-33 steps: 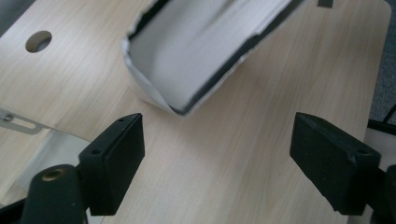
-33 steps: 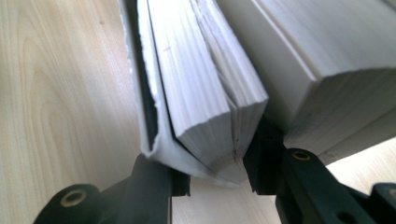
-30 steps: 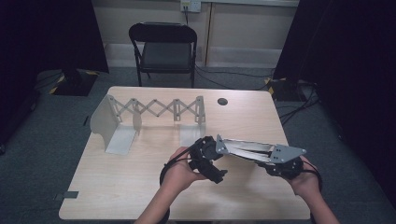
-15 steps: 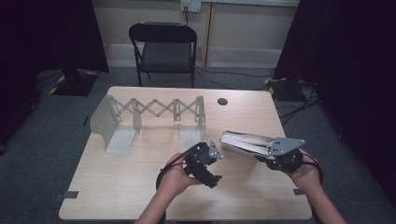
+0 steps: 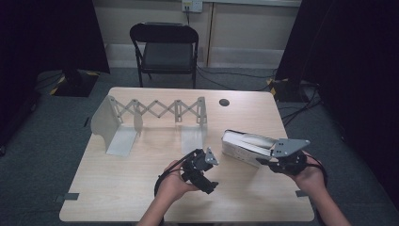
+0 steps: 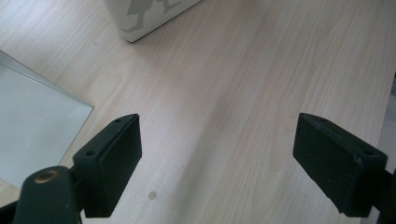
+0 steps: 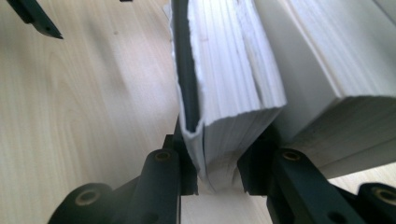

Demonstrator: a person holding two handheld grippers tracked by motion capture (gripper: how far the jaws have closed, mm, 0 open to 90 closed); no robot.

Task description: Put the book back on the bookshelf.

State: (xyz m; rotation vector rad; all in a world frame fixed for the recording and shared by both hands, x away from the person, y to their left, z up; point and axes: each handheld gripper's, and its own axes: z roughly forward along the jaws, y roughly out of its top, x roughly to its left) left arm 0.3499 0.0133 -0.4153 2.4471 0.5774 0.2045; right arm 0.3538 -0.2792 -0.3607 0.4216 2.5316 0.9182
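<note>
White thick book (image 5: 244, 143), pages clamped, right tongs (image 5: 263, 160)

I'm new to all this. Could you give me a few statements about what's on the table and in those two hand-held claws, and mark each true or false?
1. The right gripper is clamped on a book. True.
2. The left gripper holds the book too. False: its jaws stand open over bare table.
3. An expanding rack stands on the table's far half. True.
4. The book sits inside the rack. False: it is to the rack's right, outside it.
</note>
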